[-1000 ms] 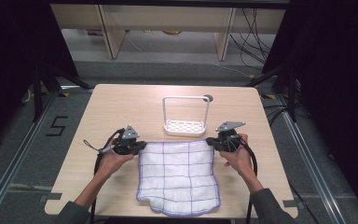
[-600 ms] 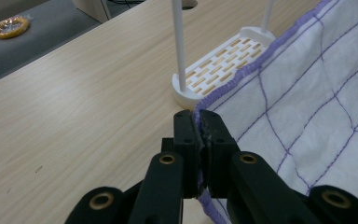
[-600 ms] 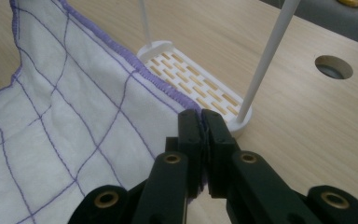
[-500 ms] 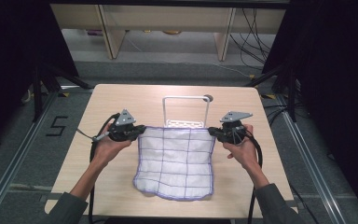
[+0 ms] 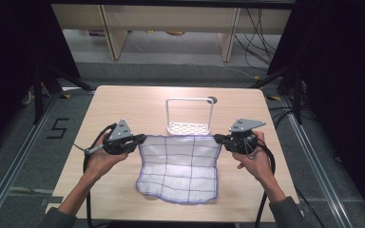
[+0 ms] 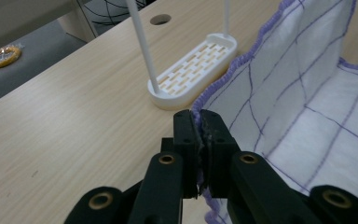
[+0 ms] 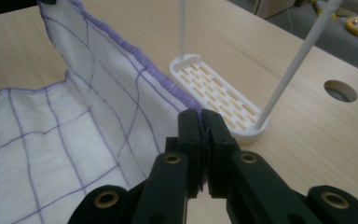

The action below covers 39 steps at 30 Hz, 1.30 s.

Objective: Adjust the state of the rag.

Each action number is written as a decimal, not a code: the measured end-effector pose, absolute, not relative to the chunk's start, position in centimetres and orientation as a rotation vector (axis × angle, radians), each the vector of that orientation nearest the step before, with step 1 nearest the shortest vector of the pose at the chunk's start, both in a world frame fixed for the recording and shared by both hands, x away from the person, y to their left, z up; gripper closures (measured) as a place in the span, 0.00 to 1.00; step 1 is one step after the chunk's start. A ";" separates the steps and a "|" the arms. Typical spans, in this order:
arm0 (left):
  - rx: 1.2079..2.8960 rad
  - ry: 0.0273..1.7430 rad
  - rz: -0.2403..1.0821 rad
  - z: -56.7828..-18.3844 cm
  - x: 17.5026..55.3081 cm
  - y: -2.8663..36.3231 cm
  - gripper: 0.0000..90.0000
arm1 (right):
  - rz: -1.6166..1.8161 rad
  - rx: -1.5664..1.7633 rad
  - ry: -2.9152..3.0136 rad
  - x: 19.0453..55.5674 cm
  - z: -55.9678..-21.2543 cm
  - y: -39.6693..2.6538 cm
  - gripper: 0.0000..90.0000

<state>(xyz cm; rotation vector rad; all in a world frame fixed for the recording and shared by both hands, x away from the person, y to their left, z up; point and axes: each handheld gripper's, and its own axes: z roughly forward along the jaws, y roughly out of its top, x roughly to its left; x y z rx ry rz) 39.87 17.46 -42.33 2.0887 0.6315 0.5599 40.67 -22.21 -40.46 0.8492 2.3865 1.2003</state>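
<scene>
High view: white purple-checked cloth [image 5: 179, 166] hanging between left gripper [image 5: 140, 140] and right gripper [image 5: 217, 138].
Gripper views are showing both jaws clamping the cloth's top corners, beside a white slotted wire-handled rack [image 6: 193, 70].

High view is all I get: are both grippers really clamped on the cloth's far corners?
Observer: Yes. The left gripper is shut on the cloth right at its purple hem.
Operator: And the right?
Observer: The right gripper pinches the hem at its corner too.
Operator: Anything in the rack?
Observer: No. The rack has a slotted white base with nothing on it.
</scene>
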 end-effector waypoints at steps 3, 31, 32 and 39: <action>2.102 0.619 0.556 -43.0 38.7 17.5 0.95 | 1.197 0.808 2.394 39.6 -41.0 -22.3 0.97; 2.259 0.476 0.449 -49.2 31.6 18.3 0.93 | 1.158 0.703 2.575 31.7 -46.5 -22.5 0.96; 2.268 0.477 0.435 -49.3 31.5 18.3 0.93 | 1.157 0.688 2.578 31.6 -46.6 -22.5 0.96; 2.294 0.460 0.435 -50.0 31.0 18.5 0.92 | 1.133 0.686 2.603 30.5 -47.2 -22.4 0.96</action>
